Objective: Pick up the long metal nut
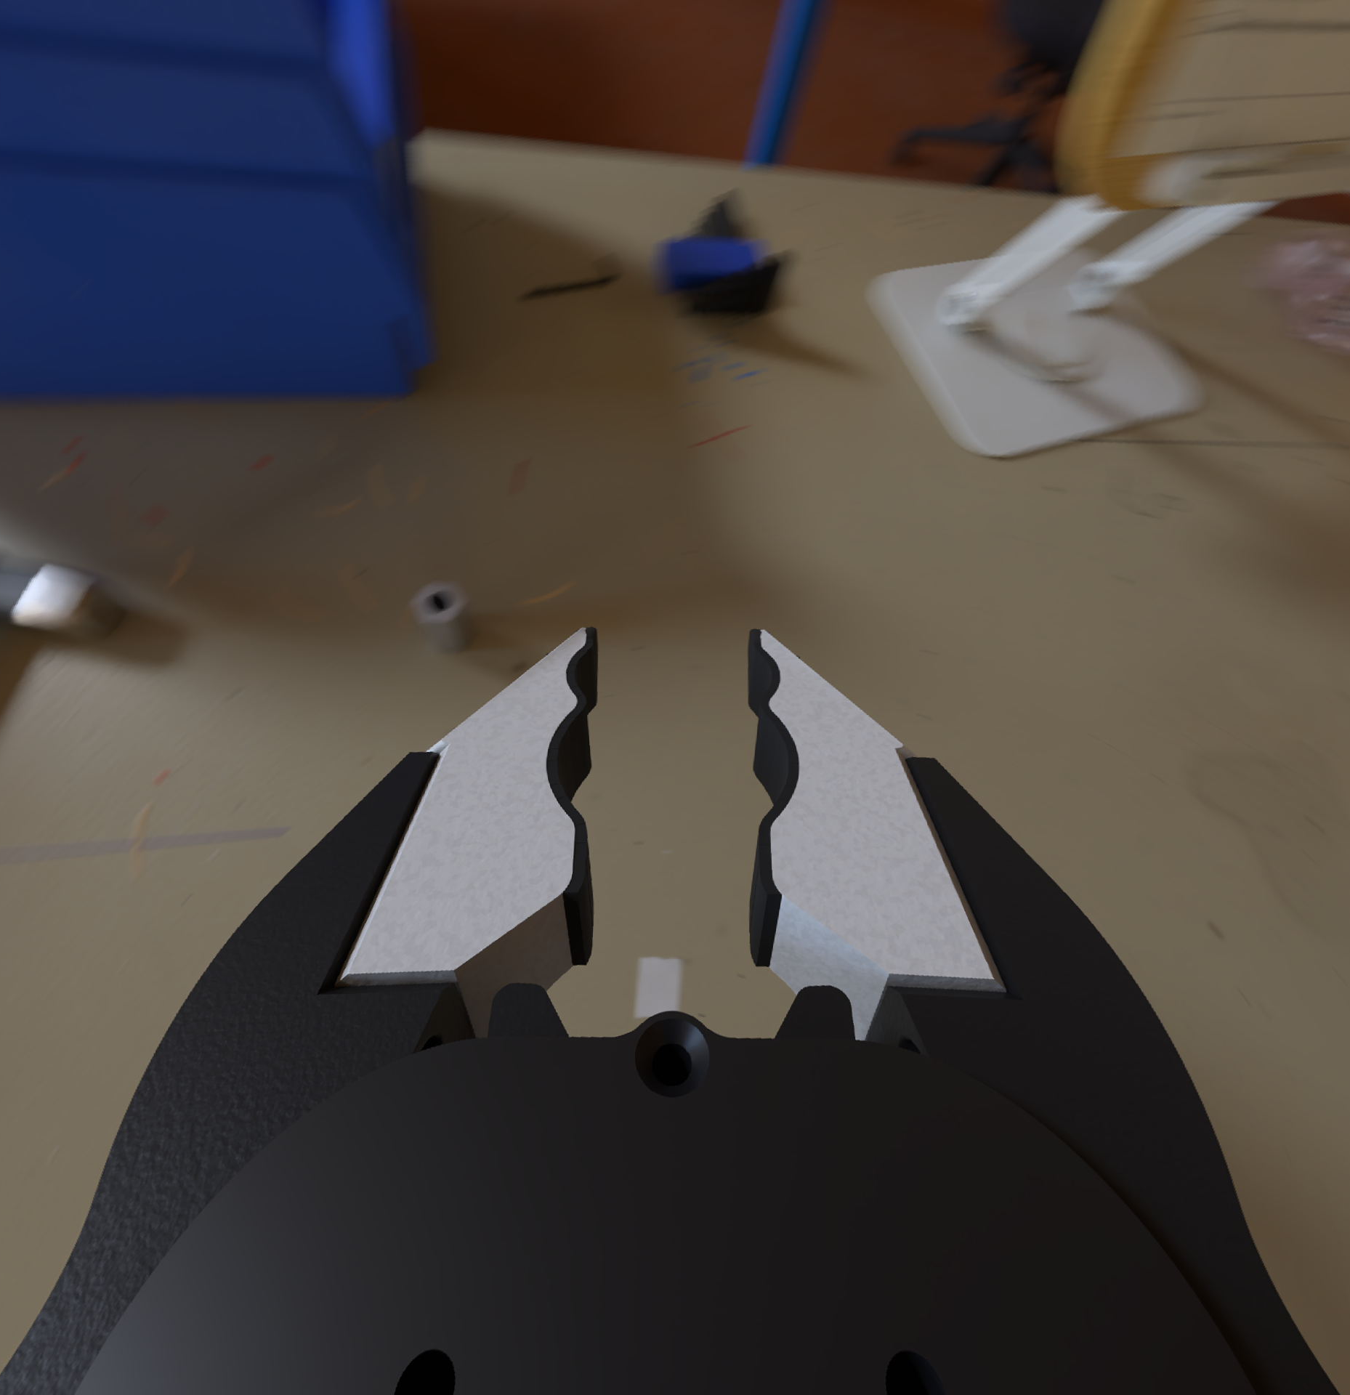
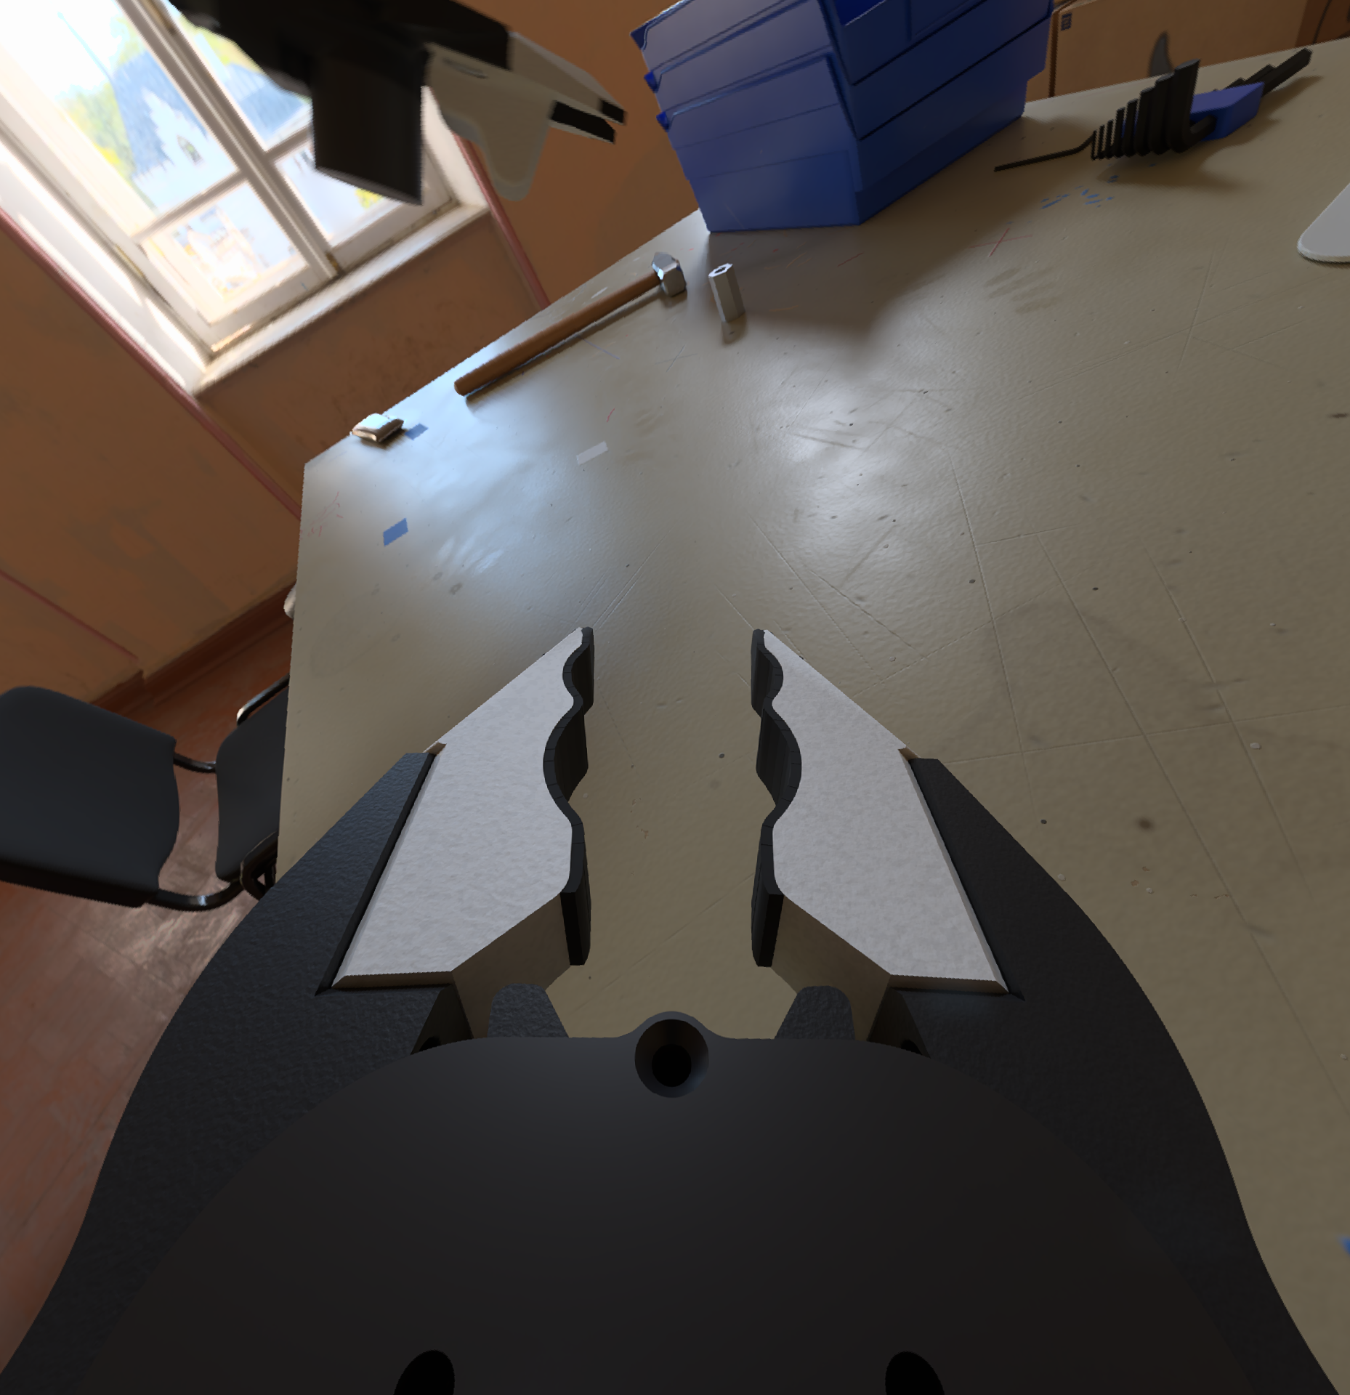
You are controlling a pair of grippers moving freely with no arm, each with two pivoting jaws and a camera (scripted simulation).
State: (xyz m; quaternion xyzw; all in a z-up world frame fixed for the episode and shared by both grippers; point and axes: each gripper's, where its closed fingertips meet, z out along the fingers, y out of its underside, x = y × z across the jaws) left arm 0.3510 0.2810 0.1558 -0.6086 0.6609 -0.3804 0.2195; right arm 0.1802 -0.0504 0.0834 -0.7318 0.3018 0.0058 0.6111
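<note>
While both claws hang parted and empty, we are only approaching: the long metal nut stands upright on the desk just beside the hammer head, so our left claw must swing leftward and straddle it.

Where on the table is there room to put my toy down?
The big bare middle of the table, in front of the right tongs, is free. It is crowded along the far edge: hammer, nut, blue bins and the black tool set.
</note>
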